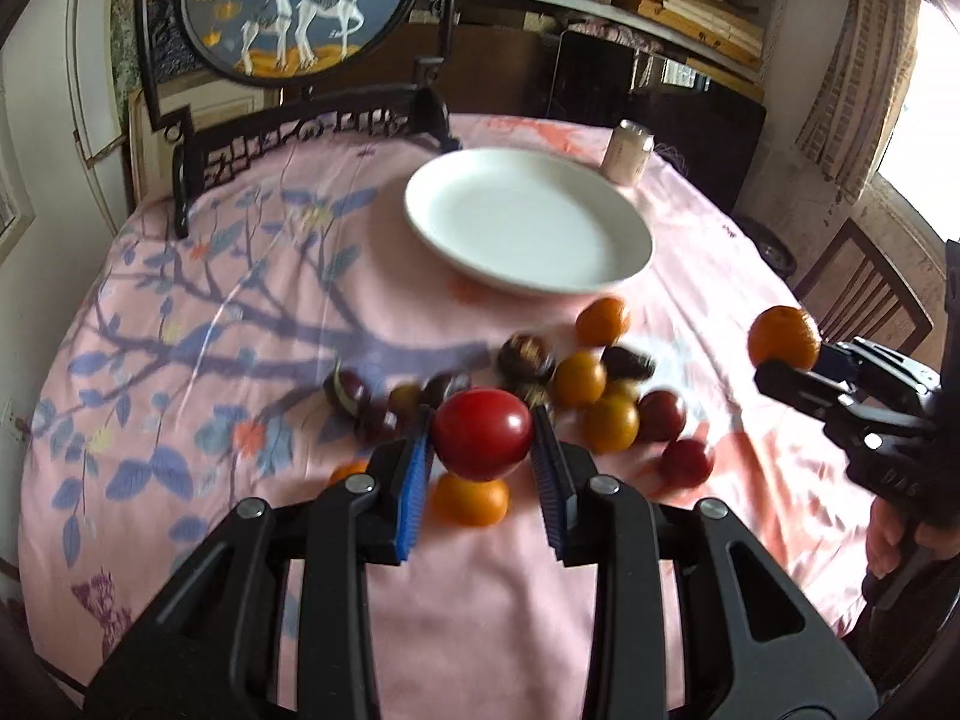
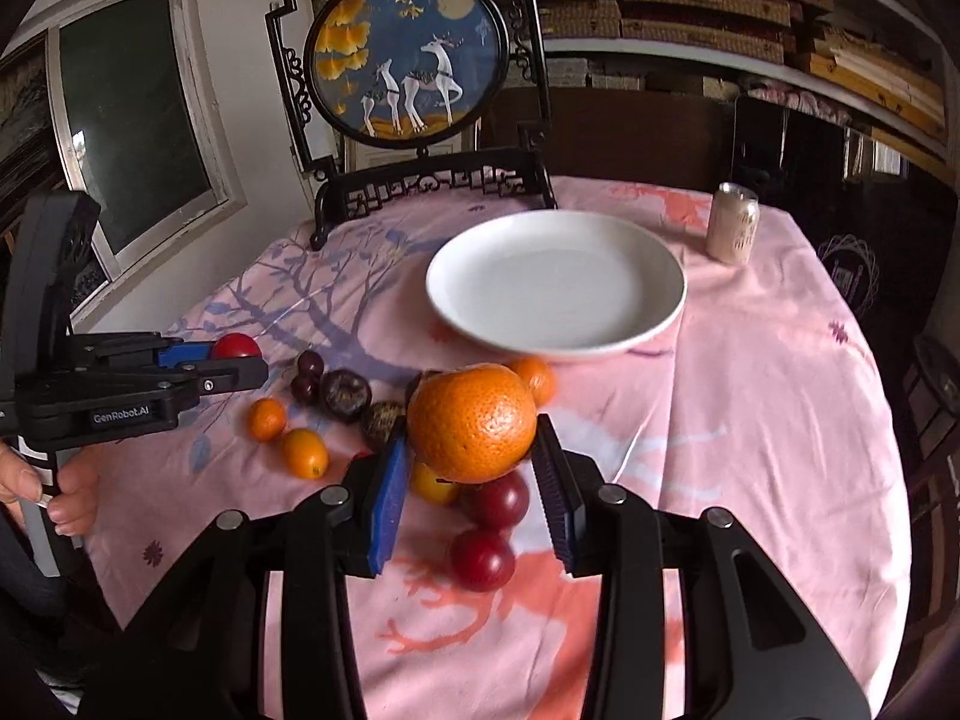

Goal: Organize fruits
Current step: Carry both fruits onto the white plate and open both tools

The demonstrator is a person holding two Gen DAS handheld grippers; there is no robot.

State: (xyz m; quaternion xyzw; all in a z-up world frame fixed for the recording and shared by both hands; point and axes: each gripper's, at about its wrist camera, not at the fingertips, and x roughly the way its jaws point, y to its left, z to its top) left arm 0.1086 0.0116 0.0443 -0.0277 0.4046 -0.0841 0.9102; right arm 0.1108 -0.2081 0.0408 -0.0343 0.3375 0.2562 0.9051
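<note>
My left gripper (image 1: 483, 438) is shut on a red tomato (image 1: 482, 433) and holds it above the table; it also shows in the right wrist view (image 2: 231, 363). My right gripper (image 2: 471, 450) is shut on a large orange (image 2: 473, 421) above the fruit pile; it shows at the right of the left wrist view (image 1: 780, 360). A white plate (image 2: 660, 294) sits empty beyond the pile, also in the left wrist view (image 1: 624, 234). Several small oranges (image 1: 578, 381), red plums (image 2: 482, 559) and dark fruits (image 2: 345, 393) lie loose on the pink tablecloth.
A pale drink can (image 2: 732, 222) stands at the far right of the table, right of the plate. A dark carved stand (image 2: 432, 183) with a round deer picture (image 2: 408, 57) stands at the table's far edge. A wooden chair (image 1: 864, 288) is at the right.
</note>
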